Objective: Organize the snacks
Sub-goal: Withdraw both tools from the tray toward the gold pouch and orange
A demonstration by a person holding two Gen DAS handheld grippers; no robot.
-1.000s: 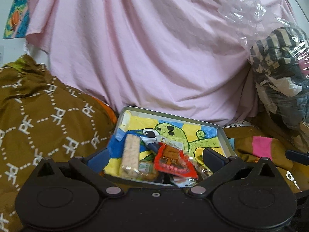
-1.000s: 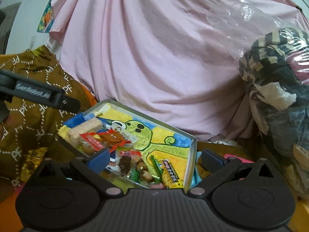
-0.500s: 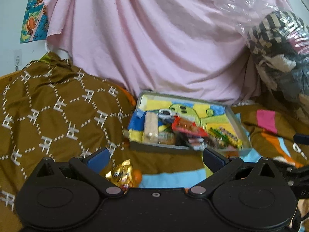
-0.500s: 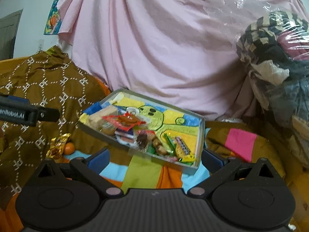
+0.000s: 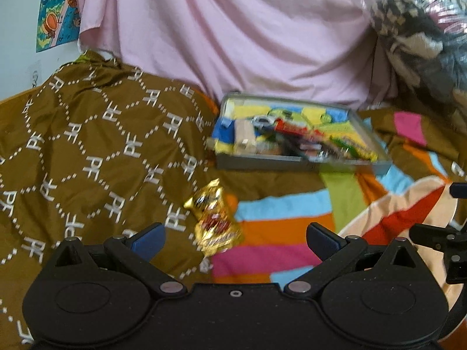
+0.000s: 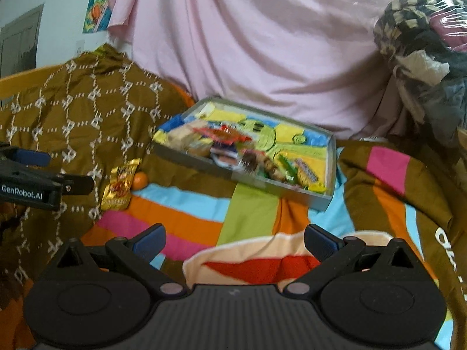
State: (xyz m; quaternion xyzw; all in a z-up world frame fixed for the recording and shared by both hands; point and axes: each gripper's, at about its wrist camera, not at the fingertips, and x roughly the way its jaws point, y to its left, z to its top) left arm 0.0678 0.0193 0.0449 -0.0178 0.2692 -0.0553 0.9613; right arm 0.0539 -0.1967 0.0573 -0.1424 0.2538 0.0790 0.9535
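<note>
1. The gold snack packet [image 5: 214, 218] lies loose on the bed. It is a crinkled foil wrapper with red print, tilted, on the seam where the brown patterned cloth [image 5: 87, 145] meets the striped blanket [image 5: 277, 227]. A small orange round thing [image 6: 139, 180] sits just beside it.
2. The grey tray [image 5: 262, 164], well apart from that packet, holds the other snacks: a pale wafer bar [image 5: 244, 137], a red packet [image 6: 226, 134] and a yellow-green packet [image 6: 306, 172], heaped toward its near edge over a cartoon-printed bottom. Blur hides the finer detail.
3. Your left hand-held gripper [image 5: 235, 240] has its jaws spread wide with nothing between them; the gold packet lies just ahead of the gap.
4. Your right hand-held gripper [image 6: 235, 239] is likewise spread wide and carries nothing, above the striped blanket.
5. A pink sheet [image 5: 233, 35] hangs behind the tray.
</note>
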